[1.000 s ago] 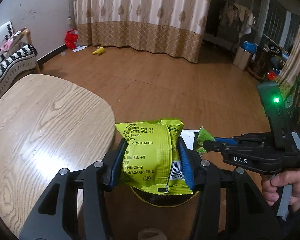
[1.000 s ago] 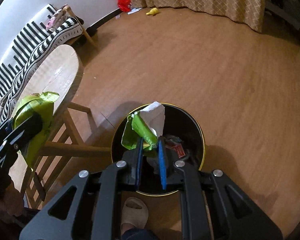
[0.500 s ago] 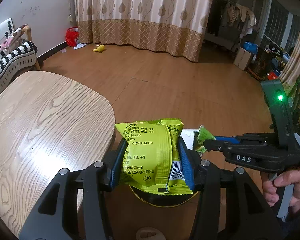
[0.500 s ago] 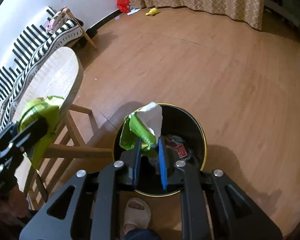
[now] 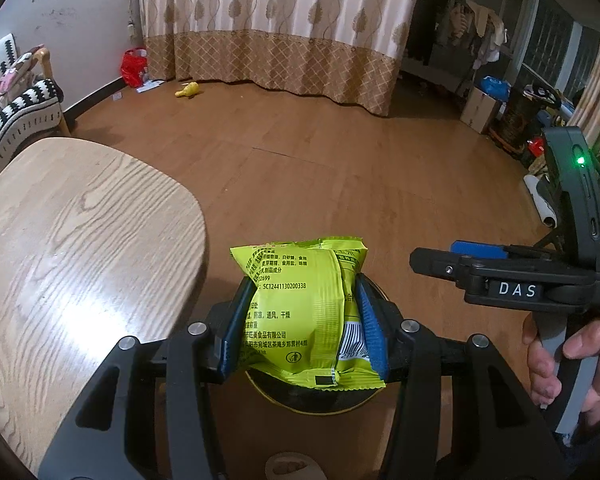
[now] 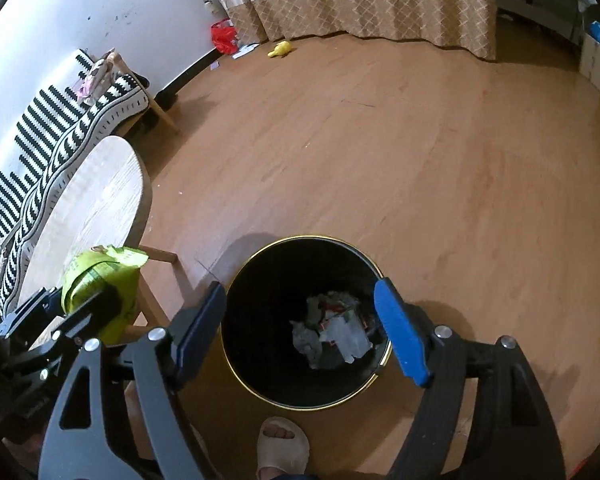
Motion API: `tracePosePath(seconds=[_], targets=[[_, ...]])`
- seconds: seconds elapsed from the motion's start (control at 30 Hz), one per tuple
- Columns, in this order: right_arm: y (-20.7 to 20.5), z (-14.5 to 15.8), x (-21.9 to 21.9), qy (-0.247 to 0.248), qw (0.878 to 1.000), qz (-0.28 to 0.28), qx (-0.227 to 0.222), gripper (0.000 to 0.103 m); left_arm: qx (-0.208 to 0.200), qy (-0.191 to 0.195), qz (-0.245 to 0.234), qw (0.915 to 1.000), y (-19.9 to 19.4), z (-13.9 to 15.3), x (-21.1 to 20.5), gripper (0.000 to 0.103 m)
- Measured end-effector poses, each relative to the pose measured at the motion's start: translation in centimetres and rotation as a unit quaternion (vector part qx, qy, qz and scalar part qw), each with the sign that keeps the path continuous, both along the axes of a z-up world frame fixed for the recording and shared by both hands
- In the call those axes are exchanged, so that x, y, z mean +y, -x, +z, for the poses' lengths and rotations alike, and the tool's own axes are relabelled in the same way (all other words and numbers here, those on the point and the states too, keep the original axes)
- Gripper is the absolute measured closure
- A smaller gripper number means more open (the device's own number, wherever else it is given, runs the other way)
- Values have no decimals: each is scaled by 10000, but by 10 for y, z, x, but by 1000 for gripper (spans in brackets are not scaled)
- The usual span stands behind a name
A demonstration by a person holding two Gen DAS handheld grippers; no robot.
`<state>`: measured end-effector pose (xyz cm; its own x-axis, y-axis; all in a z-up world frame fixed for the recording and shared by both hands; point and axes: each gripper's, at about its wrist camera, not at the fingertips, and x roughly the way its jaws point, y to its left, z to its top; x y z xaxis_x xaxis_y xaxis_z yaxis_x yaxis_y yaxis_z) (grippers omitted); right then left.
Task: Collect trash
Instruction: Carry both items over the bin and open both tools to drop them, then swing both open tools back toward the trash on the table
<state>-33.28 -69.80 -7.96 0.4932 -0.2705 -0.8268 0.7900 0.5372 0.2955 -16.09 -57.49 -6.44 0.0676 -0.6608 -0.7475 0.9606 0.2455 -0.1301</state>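
Note:
My left gripper (image 5: 304, 292) is shut on a yellow-green snack bag (image 5: 300, 312), held above the near rim of a black trash bin (image 5: 320, 398) with a gold edge. The bag and left gripper also show at the left of the right wrist view (image 6: 100, 284). My right gripper (image 6: 300, 300) is open and empty, directly over the bin (image 6: 260, 292). Crumpled wrappers and paper (image 6: 332, 328) lie at the bin's bottom. In the left wrist view the right gripper (image 5: 452, 258) sits to the right, level with the bag.
A light wooden table (image 5: 72, 248) stands left of the bin, its legs (image 6: 156, 276) close to the bin's rim. A striped sofa (image 6: 60, 120) lies behind it. My slippered foot (image 6: 282, 444) is just below the bin. Wooden floor (image 6: 380, 140) stretches beyond.
My right gripper opened and the green and white wrapper it held dropped into the bin. The left gripper still holds the snack bag, nearly unmoved.

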Motion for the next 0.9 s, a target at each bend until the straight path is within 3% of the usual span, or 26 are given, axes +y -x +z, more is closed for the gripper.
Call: tracePosePath(seconds=[0.27, 0.33, 0.37, 0.7, 0.9], targets=[[9, 5, -3, 50, 9997, -223, -115, 25, 138, -40, -9, 9999, 0, -8, -12, 50], [10, 6, -4, 60, 9995, -264, -139, 25, 140, 0, 42, 9999, -1, -8, -13, 29], [12, 8, -5, 89, 9993, -333, -159, 25, 119, 36, 71, 9999, 0, -8, -12, 25], [4, 11, -1, 94, 9997, -146, -156, 23, 7, 141, 243, 9996, -10, 4, 5, 15], [-31, 19, 20, 156, 9993, 277, -212, 22, -132, 289, 728, 9968, -38, 25, 47, 12]])
